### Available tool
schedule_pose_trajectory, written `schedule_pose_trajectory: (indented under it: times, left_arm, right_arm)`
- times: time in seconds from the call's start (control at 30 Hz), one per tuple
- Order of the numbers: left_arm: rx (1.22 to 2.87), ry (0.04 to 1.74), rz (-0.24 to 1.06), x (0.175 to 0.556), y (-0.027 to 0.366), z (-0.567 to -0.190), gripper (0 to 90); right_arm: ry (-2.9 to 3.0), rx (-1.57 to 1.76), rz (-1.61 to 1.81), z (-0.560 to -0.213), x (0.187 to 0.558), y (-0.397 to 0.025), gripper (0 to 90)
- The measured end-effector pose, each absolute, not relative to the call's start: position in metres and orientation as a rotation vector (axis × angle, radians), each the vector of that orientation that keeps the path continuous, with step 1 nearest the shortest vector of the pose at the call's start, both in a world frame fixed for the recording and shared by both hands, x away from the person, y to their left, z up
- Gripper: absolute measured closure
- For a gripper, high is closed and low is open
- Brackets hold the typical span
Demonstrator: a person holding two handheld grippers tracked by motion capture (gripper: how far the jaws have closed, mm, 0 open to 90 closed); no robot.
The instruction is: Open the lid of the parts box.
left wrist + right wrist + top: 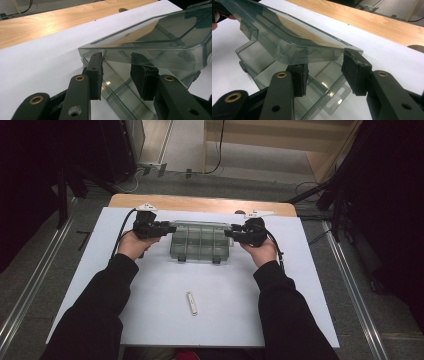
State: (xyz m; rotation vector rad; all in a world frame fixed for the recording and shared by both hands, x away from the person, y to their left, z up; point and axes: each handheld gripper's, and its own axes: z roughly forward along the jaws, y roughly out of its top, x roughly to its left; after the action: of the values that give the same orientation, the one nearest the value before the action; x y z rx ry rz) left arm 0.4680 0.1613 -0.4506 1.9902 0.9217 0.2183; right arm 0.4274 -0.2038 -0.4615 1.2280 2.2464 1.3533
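On the white table [150, 290], each parted gripper [161, 226] [231, 233] straddles the clear lid [160, 37]; actual contact stays unclear.

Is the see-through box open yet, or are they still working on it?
Partly open. The clear lid is already tilted up off the box. The left gripper and right gripper each sit open at an end of the lid's edge. Whether the lid swings further open or shuts can't be told. The small white strip lies untouched.
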Motion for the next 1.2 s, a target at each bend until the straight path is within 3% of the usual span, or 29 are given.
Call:
schedule_pose_trajectory:
  times: [1.2]
  left_arm:
    - [1.924,0.972,0.311,0.495,0.149,-0.445,60.5]
  right_arm:
    - [2.087,1.303,1.355,-0.459,0.457,-0.198,64.9]
